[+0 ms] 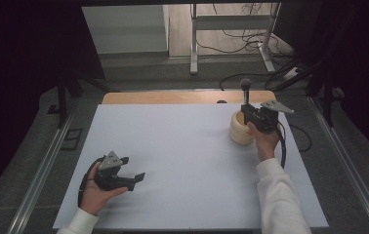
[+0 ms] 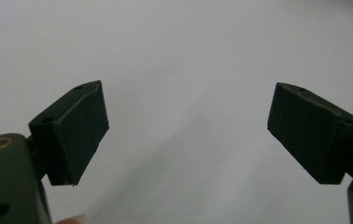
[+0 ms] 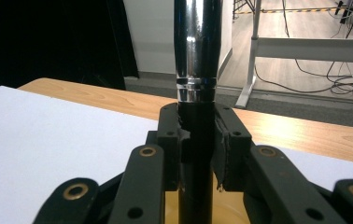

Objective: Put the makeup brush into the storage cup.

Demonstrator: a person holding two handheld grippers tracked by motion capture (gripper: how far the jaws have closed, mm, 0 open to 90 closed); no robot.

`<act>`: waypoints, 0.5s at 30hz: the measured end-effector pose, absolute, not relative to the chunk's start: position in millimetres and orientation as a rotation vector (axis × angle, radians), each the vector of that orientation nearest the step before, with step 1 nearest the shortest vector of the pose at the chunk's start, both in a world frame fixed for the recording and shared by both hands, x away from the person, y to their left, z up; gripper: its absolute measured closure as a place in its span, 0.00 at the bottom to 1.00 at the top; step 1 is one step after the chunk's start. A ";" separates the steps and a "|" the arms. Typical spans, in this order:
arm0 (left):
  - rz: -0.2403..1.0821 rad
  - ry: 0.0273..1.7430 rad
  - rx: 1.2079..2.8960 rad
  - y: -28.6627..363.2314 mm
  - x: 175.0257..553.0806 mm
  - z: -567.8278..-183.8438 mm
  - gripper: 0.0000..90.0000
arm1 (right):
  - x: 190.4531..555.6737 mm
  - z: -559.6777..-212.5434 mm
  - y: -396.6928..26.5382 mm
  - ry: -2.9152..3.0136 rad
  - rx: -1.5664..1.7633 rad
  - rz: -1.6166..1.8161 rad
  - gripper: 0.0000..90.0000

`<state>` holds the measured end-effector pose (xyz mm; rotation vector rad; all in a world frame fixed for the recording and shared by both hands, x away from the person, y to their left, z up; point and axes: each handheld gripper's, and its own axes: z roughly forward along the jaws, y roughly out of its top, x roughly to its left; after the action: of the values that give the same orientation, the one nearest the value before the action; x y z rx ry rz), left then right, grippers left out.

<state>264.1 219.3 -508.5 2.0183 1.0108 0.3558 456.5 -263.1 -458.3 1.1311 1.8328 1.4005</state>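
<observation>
A cream, ribbed round bowl (image 1: 237, 130) stands at the right back of the white board (image 1: 182, 161). A dark rod with a ball top (image 1: 245, 85) rises upright out of it. My right gripper (image 1: 247, 110) is shut on this rod just above the bowl. In the right gripper view the pads clamp the rod (image 3: 197, 56), black below and shiny metal above, with the right gripper (image 3: 198, 137) over the bowl's pale inside. My left gripper (image 1: 133, 168) rests at the board's front left, open. Nothing lies between its pads (image 2: 79, 135), only white board beyond the left gripper (image 2: 188, 126).
The white board lies on a wooden table whose far edge (image 1: 173, 97) shows behind it. Beyond stand a metal desk frame (image 1: 194, 48) and loose cables (image 1: 251, 41) on the floor. Dark curtains flank both sides.
</observation>
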 end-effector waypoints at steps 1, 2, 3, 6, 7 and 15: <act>0.355 1.010 2.019 219.3 264.1 -508.6 0.14 | 456.5 -458.5 -263.0 1.833 1.131 1.399 0.83; 0.355 1.011 2.020 219.2 264.0 -508.5 0.14 | 456.6 -458.8 -263.0 1.832 1.132 1.398 0.83; 0.356 1.011 2.020 219.2 264.0 -508.5 0.14 | 456.8 -459.1 -263.0 1.832 1.133 1.397 0.83; 0.356 1.010 2.021 219.3 264.0 -508.5 0.15 | 457.0 -459.8 -263.4 1.838 1.136 1.397 0.83; 0.355 1.010 2.022 219.3 264.0 -508.5 0.15 | 457.1 -460.0 -263.6 1.839 1.136 1.398 0.83; 0.357 1.008 2.017 220.9 263.8 -507.4 0.15 | 459.2 -464.5 -266.6 1.830 1.200 1.415 0.56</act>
<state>263.8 220.9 -507.4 2.0172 1.0083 0.3566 459.2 -266.6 -464.5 1.1995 1.8304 1.4150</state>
